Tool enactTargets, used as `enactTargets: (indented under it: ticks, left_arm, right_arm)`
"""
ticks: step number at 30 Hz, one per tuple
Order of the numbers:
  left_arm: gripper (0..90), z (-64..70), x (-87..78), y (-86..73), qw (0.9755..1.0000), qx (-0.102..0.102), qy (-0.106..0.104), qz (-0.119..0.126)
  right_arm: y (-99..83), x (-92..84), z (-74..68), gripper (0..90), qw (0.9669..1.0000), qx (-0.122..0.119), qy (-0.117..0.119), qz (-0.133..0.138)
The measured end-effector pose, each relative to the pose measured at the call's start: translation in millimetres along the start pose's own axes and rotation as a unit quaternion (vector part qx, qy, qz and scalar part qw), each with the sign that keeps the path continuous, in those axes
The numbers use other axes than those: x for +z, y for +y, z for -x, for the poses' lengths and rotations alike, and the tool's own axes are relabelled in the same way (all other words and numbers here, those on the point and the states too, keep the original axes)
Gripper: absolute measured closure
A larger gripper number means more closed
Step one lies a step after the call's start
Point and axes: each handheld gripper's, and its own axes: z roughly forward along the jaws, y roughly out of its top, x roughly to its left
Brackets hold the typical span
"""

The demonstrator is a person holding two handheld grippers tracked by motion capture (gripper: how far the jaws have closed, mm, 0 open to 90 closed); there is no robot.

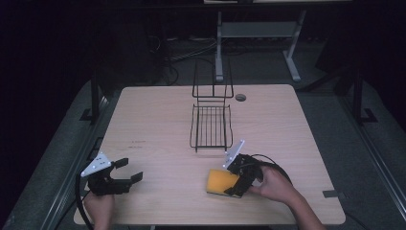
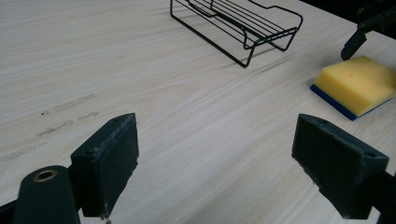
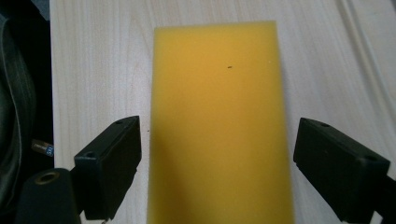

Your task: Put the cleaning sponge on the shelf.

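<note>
The right gripper (image 3: 217, 163) hangs over the near end of the sponge (image 3: 217, 116) with its 2 jaws spread to either side of it, not yet touching, likely so they can close across the narrow width. The sponge lies flat, yellow side up, on the table (image 1: 158, 120) just in front of the wire rack (image 1: 210, 125). The left gripper (image 1: 128, 170) waits well apart to the left, jaws spread and holding nothing, seemingly clear of the pickup.

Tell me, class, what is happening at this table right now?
A person holds a gripper in each hand. The right gripper is open, its fingers straddling a yellow rectangular sponge with a blue underside lying flat on the light wooden table. The left gripper is open over bare wood. A black wire rack stands beyond.
</note>
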Motion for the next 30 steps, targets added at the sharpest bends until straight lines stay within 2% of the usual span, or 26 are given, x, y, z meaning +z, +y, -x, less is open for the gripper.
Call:
enactTargets:
  ticks: [13, 20, 30]
  left_arm:
    - [14.1, 2.8, 3.0, 0.7, 1.0, 0.005, -0.005, -0.005]
    - [14.2, 3.0, 3.8, 1.2, 1.0, 0.006, -0.005, -0.005]
    - [14.2, 1.7, 1.6, 0.9, 1.0, 0.006, -0.006, -0.002]
  right_arm:
    - [2.2, 11.7, -0.8, 14.8, 0.9998, -0.009, -0.002, -0.015]
    - [4.9, 18.5, -2.3, 14.9, 0.9995, -0.019, -0.012, -0.023]
    - [5.8, 24.2, -2.0, 15.3, 0.9994, -0.022, -0.013, -0.023]
